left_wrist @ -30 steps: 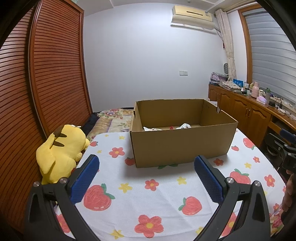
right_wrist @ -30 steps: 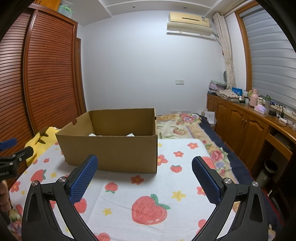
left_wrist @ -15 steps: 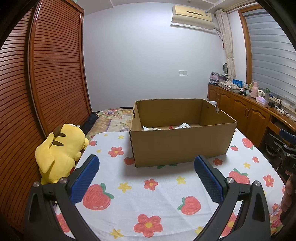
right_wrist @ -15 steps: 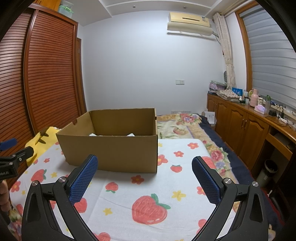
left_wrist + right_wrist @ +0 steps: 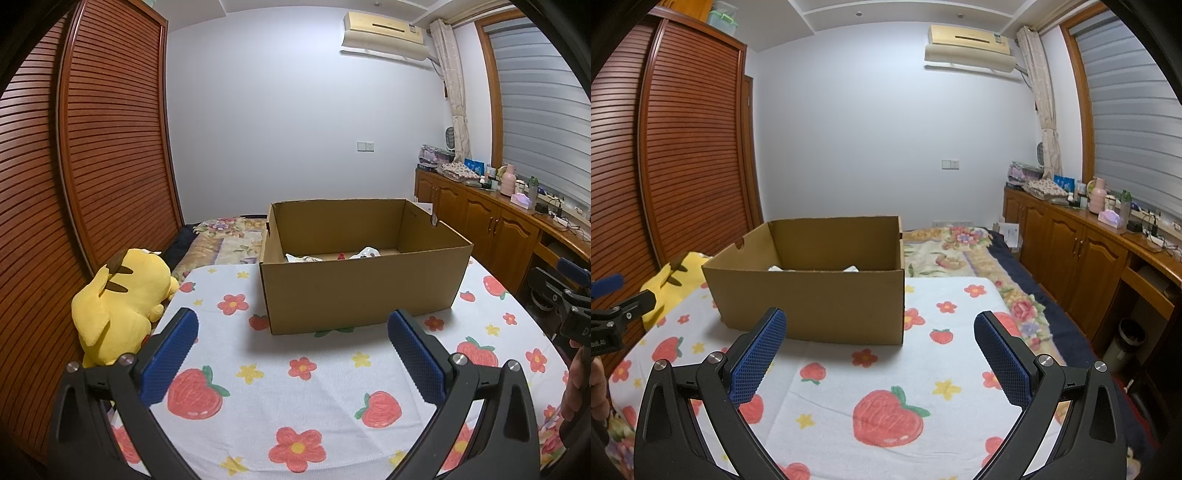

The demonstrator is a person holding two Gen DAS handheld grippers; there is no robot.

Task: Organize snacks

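Observation:
An open brown cardboard box (image 5: 362,288) stands on a table with a strawberry-and-flower cloth (image 5: 295,387). Inside it I see the tops of white snack packets (image 5: 365,253) and a bit of red; most of the contents are hidden by the front wall. The box also shows in the right wrist view (image 5: 812,299), with white packet tips (image 5: 849,268) above its rim. My left gripper (image 5: 293,347) is open and empty, held above the cloth in front of the box. My right gripper (image 5: 879,347) is open and empty, in front of the box's right half.
A yellow plush toy (image 5: 122,302) lies at the table's left edge. A slatted wooden wardrobe (image 5: 74,184) stands on the left. A bed with a floral cover (image 5: 960,251) lies behind the table. Wooden cabinets (image 5: 1089,251) line the right wall.
The left wrist view has shifted very slightly; the box sits a touch lower and to the left. Both grippers stay open and empty. The right view is unchanged.

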